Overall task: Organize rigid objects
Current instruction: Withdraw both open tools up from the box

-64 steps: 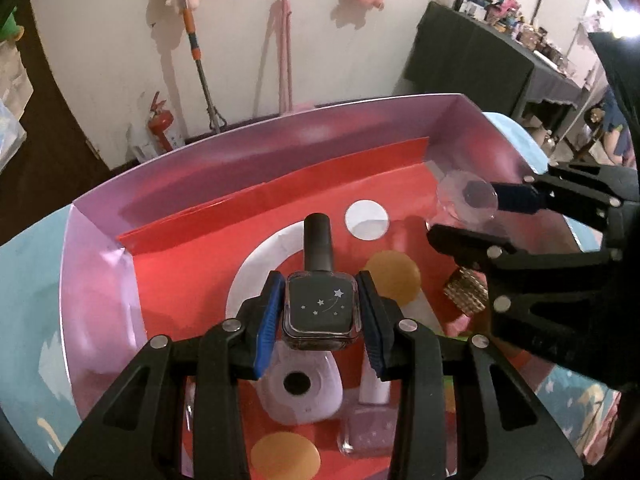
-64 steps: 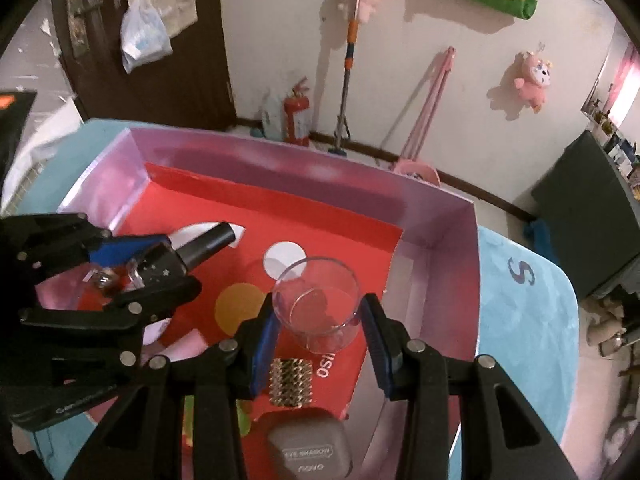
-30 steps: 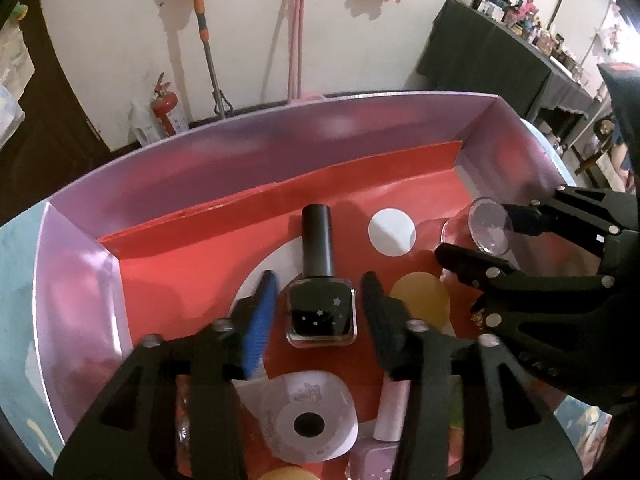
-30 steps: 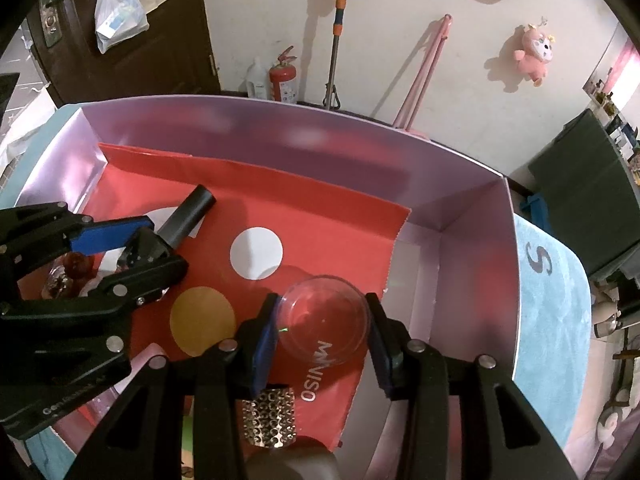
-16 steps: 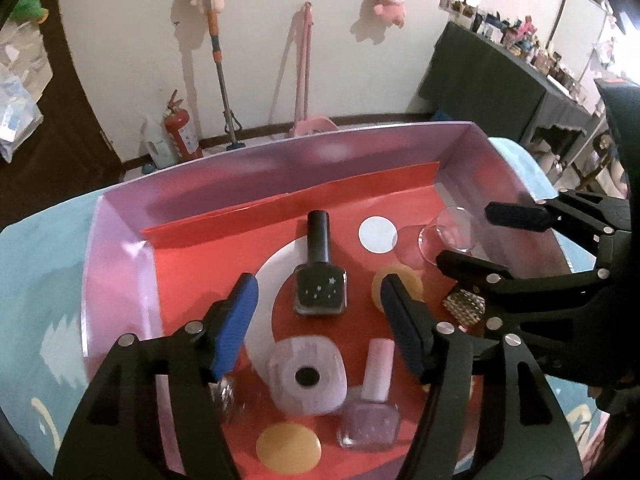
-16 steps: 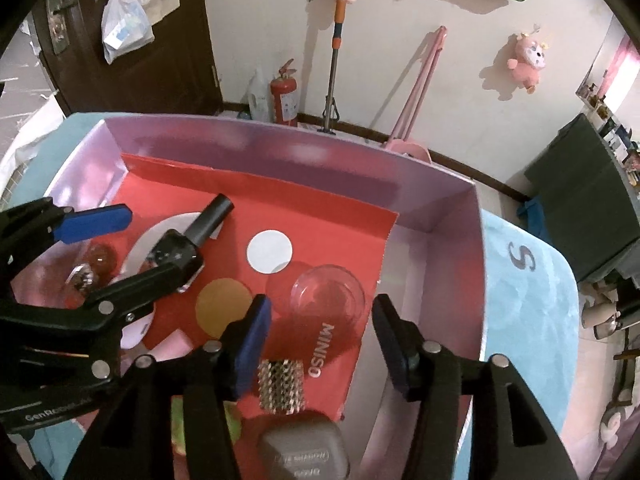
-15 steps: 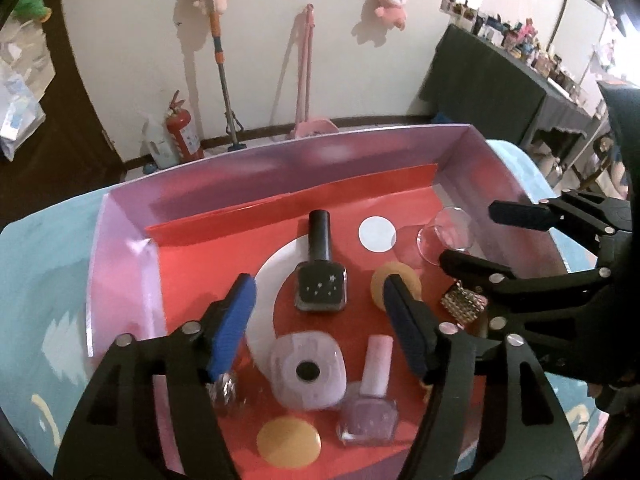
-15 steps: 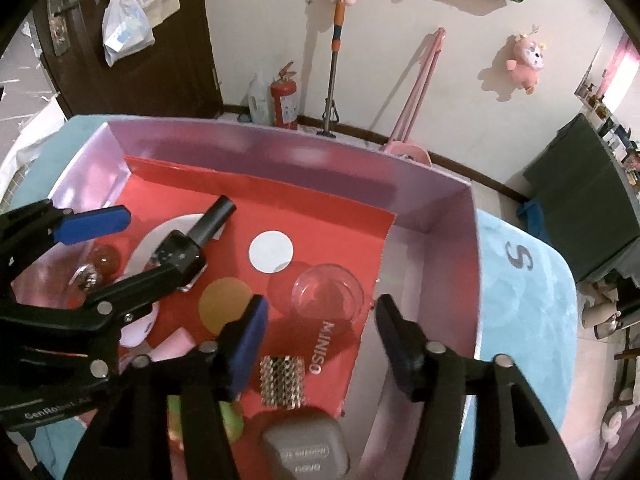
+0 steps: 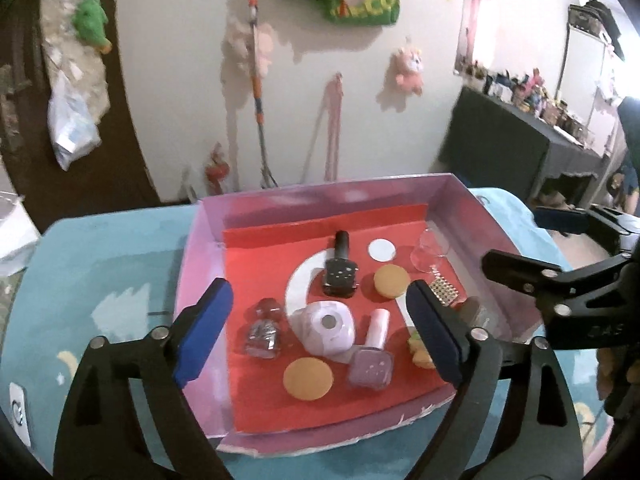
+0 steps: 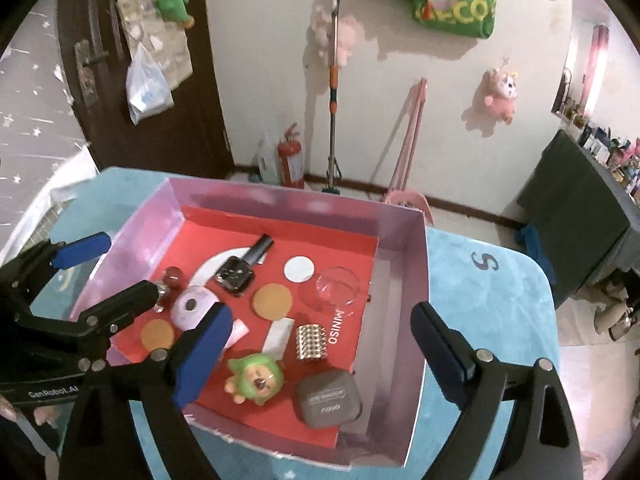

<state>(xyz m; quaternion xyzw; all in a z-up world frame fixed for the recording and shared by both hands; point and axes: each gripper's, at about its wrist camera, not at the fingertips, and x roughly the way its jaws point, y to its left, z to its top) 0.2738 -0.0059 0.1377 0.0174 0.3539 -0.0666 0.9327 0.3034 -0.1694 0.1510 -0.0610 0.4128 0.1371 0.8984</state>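
Note:
A black nail polish bottle [image 9: 340, 270] [image 10: 240, 268] lies flat on the red liner of the pink box [image 9: 304, 194] [image 10: 416, 280]. A clear glass cup [image 9: 430, 250] [image 10: 336, 286] rests by the box's right wall. My left gripper [image 9: 318, 312] [image 10: 116, 270] hangs above the box's near left side. Its jaws are opening wide and its pads touch nothing. My right gripper [image 10: 320, 316] [image 9: 528, 240] hovers over the near right side. Its jaws are opening too, and nothing is gripped.
The box also holds a lilac polish bottle [image 9: 370, 356], a white round case [image 9: 326, 328], a small clear bottle [image 9: 264, 328], a studded gold block [image 10: 310, 342], a green plush toy [image 10: 256, 378] and a grey case [image 10: 326, 398]. A teal cloth [image 9: 100, 280] surrounds the box.
The left gripper let go of the black bottle and the right one let go of the glass cup. Both opened wide and drew back and upward, so the whole box now shows.

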